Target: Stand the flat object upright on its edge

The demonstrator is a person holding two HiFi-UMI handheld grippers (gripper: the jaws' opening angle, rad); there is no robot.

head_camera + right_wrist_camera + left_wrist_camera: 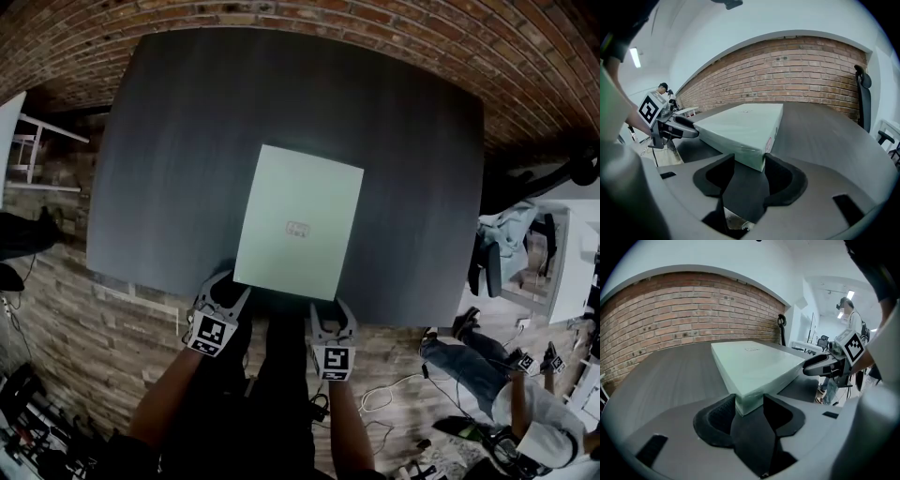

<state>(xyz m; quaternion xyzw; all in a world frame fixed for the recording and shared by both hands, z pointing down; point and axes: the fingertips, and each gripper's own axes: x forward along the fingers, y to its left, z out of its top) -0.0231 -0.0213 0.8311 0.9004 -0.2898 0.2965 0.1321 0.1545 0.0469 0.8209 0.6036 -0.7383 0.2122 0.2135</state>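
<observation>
From my console the flat box reads as pale mint green, with 1 small faint grey mark at the middle of its top and 1 round red-and-white sticker on its side. The table is dark charcoal grey, streaked with a fine grain. I see 2 light grey grippers, the left gripper and the right gripper, each with black pads and a cube patterned in black-and-white squares, and the wall is red-brown brick crossed by paler mortar lines.
</observation>
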